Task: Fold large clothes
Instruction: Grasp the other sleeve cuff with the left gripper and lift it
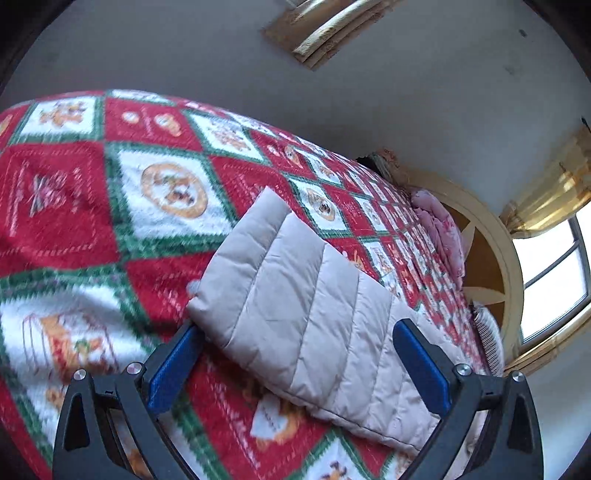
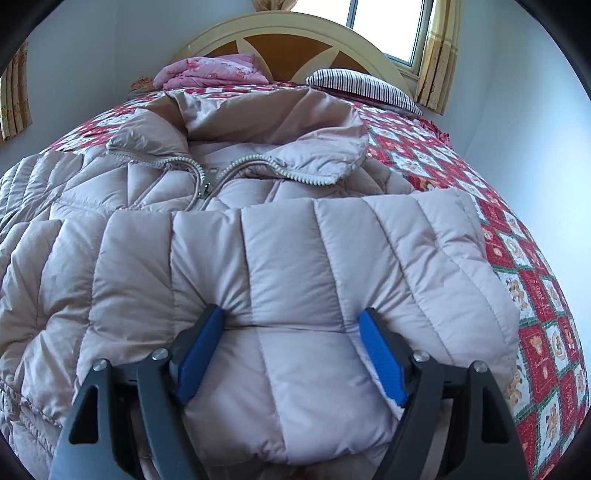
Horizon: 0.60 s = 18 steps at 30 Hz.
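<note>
A pale pink quilted puffer jacket [image 2: 155, 236] lies front up on the bed, its zipper [image 2: 205, 184] partly undone below the collar. One sleeve [image 2: 295, 240] is folded across its chest. My right gripper [image 2: 291, 312] is set into that sleeve, and both blue pads [image 2: 199, 354] press a thick bulge of the padding between them. In the left wrist view the other sleeve [image 1: 295, 295] stretches out flat on the blanket. My left gripper [image 1: 299, 326] hangs over it with its jaws wide apart, the cuff end lying just past the left fingertip.
A red, white and green patchwork blanket [image 1: 110, 184] covers the bed. At the round headboard [image 2: 280, 40] lie a folded pink quilt [image 2: 210, 70] and a striped pillow [image 2: 362, 88]. A window [image 2: 388, 26] with gold curtains is behind it. Walls stand close on both sides.
</note>
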Each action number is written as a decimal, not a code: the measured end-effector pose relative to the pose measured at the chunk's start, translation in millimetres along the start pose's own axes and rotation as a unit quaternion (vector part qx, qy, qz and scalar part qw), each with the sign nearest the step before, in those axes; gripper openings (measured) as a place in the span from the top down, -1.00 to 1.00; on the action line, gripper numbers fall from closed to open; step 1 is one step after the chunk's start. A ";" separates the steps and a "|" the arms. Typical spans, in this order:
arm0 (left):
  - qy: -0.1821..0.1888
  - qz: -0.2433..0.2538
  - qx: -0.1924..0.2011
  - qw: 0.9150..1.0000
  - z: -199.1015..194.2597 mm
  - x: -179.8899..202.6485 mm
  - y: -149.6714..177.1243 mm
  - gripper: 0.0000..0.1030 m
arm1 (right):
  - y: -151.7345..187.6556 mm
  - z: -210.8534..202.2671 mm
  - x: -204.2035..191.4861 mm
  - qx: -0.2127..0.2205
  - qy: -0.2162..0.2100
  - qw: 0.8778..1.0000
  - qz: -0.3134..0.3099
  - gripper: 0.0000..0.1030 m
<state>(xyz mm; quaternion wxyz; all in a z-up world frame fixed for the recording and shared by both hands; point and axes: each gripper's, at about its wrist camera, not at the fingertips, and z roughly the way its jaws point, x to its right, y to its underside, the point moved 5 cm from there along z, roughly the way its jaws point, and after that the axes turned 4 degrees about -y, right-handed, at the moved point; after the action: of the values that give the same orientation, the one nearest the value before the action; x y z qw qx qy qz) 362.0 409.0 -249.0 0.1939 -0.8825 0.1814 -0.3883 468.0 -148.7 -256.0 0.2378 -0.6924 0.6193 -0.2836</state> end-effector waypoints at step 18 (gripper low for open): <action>0.088 0.133 0.094 0.983 -81.0 79.9 -38.4 0.88 | 0.1 -0.3 0.1 0.001 -0.003 1.000 0.002 -0.55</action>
<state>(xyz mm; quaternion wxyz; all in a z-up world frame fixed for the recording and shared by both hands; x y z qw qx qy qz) 357.8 388.0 -130.8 0.3096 -0.7906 0.2758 -0.4506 467.7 -148.8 -255.8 0.2411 -0.6921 0.6193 -0.2816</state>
